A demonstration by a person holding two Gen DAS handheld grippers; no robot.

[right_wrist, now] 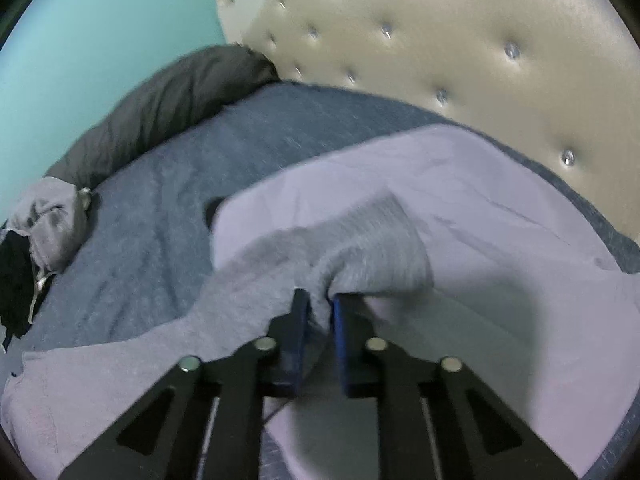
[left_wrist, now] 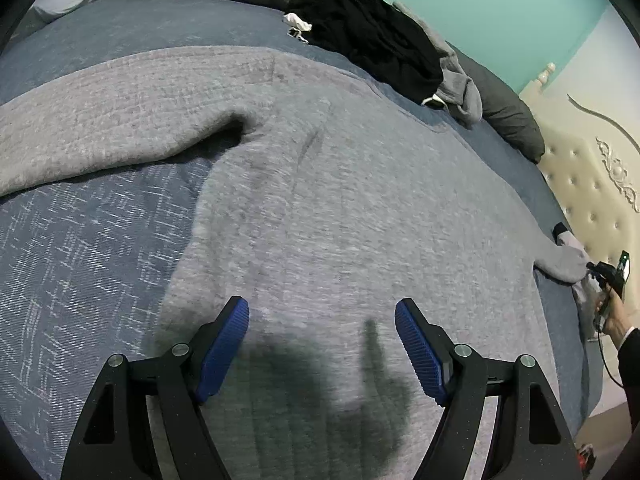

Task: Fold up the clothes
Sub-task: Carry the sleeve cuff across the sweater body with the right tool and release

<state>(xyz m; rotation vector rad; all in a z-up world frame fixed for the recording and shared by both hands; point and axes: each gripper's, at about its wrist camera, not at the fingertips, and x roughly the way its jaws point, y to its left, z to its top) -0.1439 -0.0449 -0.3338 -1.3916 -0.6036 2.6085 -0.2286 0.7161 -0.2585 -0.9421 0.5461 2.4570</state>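
A grey knitted sweater [left_wrist: 320, 200] lies spread flat over the blue bedspread [left_wrist: 80, 248], one sleeve stretching to the left. My left gripper [left_wrist: 322, 320] hovers open just above the sweater's body, nothing between its blue pads. At the far right of the left wrist view, my right gripper [left_wrist: 600, 276] holds the other sleeve's cuff. In the right wrist view, my right gripper [right_wrist: 320, 304] is shut on that grey sleeve cuff [right_wrist: 372, 248], which rests over a pale lilac garment [right_wrist: 480, 208].
A pile of black and grey clothes [left_wrist: 372, 40] sits at the bed's far side beside a dark grey pillow [left_wrist: 508, 116]. A cream tufted headboard [right_wrist: 460, 48] bounds the bed on the right. A person's hand and dark sleeve [left_wrist: 624, 344] hold the right gripper.
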